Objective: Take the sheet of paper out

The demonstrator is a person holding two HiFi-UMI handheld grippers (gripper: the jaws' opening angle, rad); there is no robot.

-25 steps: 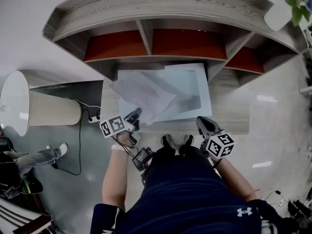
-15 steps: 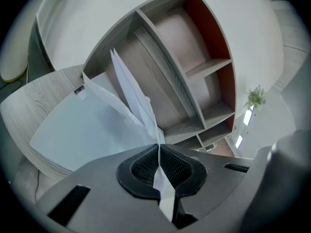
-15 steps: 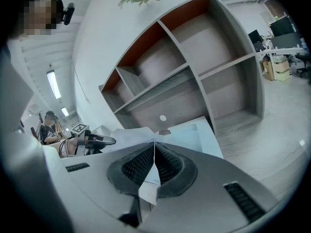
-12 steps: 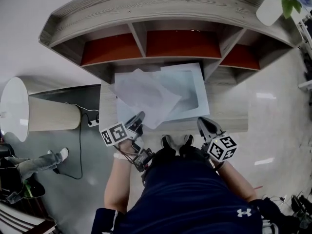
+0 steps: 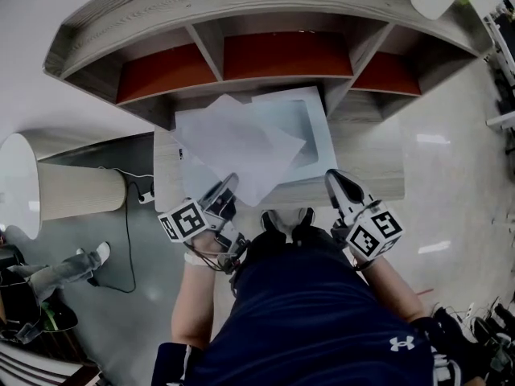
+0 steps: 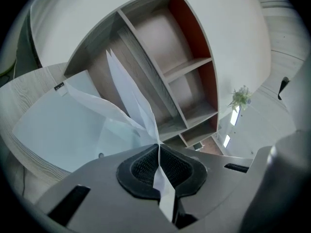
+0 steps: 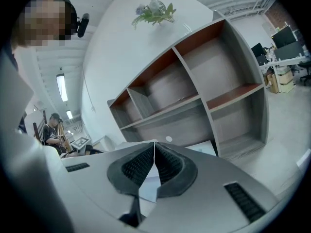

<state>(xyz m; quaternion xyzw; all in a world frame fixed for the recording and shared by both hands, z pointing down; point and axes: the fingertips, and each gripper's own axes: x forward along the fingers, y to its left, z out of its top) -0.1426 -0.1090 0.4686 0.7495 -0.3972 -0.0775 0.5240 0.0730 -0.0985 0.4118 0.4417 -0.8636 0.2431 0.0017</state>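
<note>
Glossy pale floor (image 5: 451,183) with a curved, grey wood-grain shelf unit (image 5: 265,10) with red-backed cubbies. In front, a low wooden table (image 5: 366,147) carries a translucent plastic sleeve (image 5: 310,127). The left gripper (image 5: 228,185) pinches a thin white sheet of paper (image 5: 233,147) that slants across the sleeve's left side. The right gripper (image 5: 334,177) clamps the sleeve's near corner. A ribbed cylinder (image 5: 76,191) lies on the floor at left.

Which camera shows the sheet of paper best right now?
The head view: the whole sheet of paper shows, spread over the folder. The left gripper view shows only its folds edge-on and a corner pinched by the shut left gripper. The right gripper view doesn't clearly show it.
</note>
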